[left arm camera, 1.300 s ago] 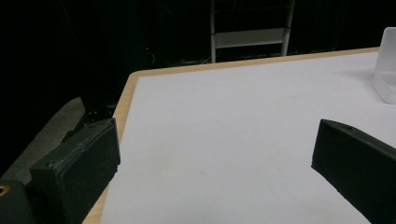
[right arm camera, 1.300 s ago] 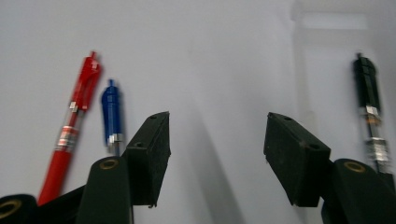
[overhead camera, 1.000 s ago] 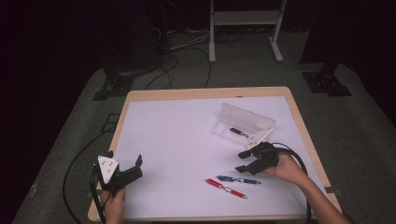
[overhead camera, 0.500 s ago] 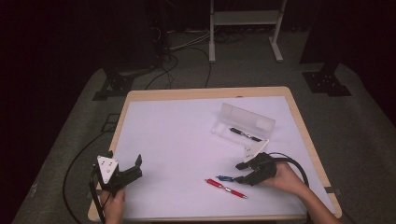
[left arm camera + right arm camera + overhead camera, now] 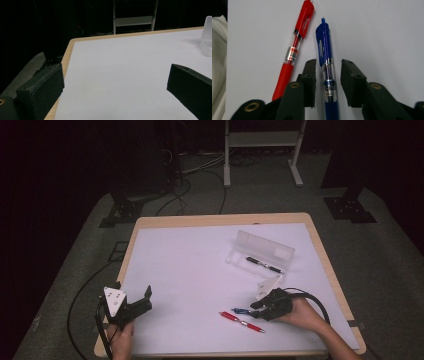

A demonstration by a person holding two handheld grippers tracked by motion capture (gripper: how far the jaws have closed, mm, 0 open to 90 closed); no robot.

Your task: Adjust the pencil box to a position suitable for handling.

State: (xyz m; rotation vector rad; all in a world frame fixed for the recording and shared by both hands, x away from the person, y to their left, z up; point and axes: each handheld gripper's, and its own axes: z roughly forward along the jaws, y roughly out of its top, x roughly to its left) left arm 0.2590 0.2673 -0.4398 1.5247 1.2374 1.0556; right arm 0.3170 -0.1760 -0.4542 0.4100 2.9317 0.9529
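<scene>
— Table [image 5: 200, 270] under a white sheet fills the scene; what sits on it?

— Toward the far right, a clear plastic case [image 5: 260, 251] lies open with a black pen [image 5: 265, 265] inside.

— And the grippers?

— Left gripper [image 5: 141, 301] rests at the near left corner, jaws wide apart with nothing between them. Right gripper [image 5: 325, 75] is lowered over a blue pen [image 5: 326, 67], jaws parted either side of its barrel and not yet pressing it.

— Which way does it lie?

— Its long axis runs along the jaws, clip end pointing away. A red pen [image 5: 294, 47] lies just beside it, angled slightly and apart.
</scene>
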